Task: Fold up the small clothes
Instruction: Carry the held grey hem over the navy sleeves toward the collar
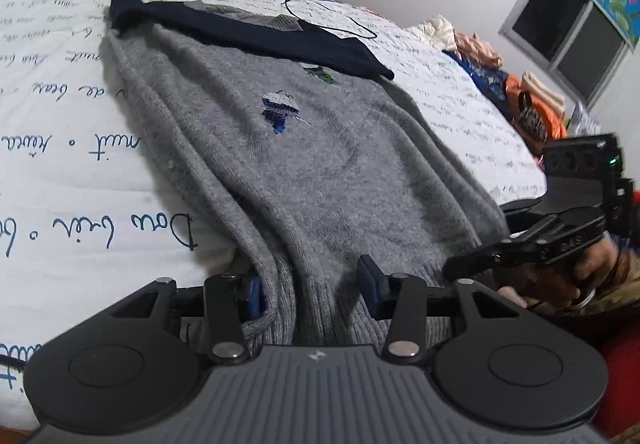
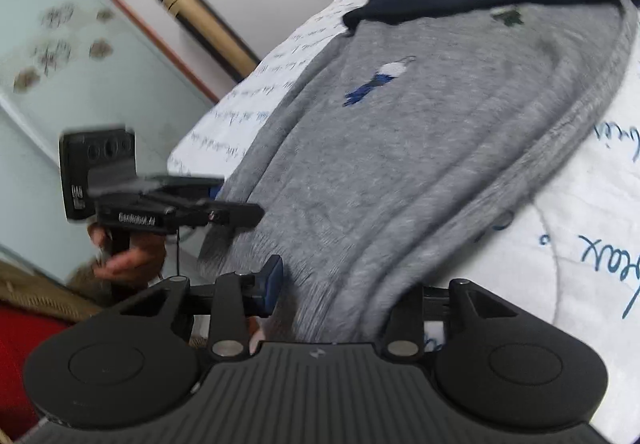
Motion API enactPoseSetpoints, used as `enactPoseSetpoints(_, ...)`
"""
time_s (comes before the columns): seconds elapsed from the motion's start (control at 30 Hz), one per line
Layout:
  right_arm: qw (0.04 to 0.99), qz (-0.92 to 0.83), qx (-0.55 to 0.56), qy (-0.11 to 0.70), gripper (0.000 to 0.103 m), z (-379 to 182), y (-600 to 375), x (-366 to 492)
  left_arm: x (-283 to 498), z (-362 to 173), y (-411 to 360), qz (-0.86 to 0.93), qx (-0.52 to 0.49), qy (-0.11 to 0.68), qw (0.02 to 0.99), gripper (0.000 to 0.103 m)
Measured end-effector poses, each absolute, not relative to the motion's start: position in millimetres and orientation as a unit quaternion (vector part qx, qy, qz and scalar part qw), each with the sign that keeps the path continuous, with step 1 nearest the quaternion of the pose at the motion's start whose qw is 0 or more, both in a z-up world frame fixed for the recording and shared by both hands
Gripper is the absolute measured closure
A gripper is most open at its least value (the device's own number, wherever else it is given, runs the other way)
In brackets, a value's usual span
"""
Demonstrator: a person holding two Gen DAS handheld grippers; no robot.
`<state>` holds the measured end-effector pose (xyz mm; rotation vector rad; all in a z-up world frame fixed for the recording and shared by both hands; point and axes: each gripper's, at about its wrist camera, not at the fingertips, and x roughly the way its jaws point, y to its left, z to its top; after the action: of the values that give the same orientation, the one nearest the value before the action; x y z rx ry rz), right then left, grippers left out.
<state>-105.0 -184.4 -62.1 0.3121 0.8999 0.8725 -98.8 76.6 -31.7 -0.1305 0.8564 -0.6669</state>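
A grey knit sweater [image 1: 312, 148] with a navy band [image 1: 248, 32] across its far end and a small blue motif [image 1: 280, 110] lies lengthwise on the bed. My left gripper [image 1: 310, 290] is at the near ribbed hem, with bunched hem filling the gap between its blue pads [image 1: 368, 282]. In the right wrist view the same sweater [image 2: 420, 148] runs away from my right gripper [image 2: 340, 292]. Its left pad [image 2: 272, 284] presses the hem and the other finger is buried under cloth. Each gripper also shows side-on in the other's view: the right gripper [image 1: 464, 264] and the left gripper [image 2: 248, 212], both tips at the hem.
The bed has a white sheet [image 1: 80, 164] printed with blue script. A heap of clothes [image 1: 504, 84] lies at its far right below a window [image 1: 568, 28]. A thin black cable [image 1: 344, 28] sits beyond the sweater. A gold tube [image 2: 200, 20] leans on the wall.
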Motion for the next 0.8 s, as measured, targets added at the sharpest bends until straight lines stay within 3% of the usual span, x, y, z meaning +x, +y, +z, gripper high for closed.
enactPoseSetpoints(0.27,0.776,0.421,0.19,0.428,0.063,-71,-182,-103,-97,-34,78,-0.328,-0.07,0.406,0.85,0.058)
enactPoseSetpoints(0.33,0.781,0.419,0.18,0.427,0.077,-70,-175,-103,-98,-33,73,-0.322,-0.058,0.403,0.855,0.058)
enactPoseSetpoints(0.43,0.777,0.407,0.202,0.435,0.086,-74,-183,-101,-102,-33,72,-0.319,-0.048,0.397,0.859,0.058)
enactPoseSetpoints(0.57,0.782,0.402,0.199,0.433,0.086,-72,-182,-104,-99,-31,74,-0.297,-0.04,0.404,0.864,0.081)
enactPoseSetpoints(0.8,0.794,0.404,0.188,0.413,0.086,-61,-179,-102,-97,-22,73,-0.289,-0.042,0.395,0.871,0.087)
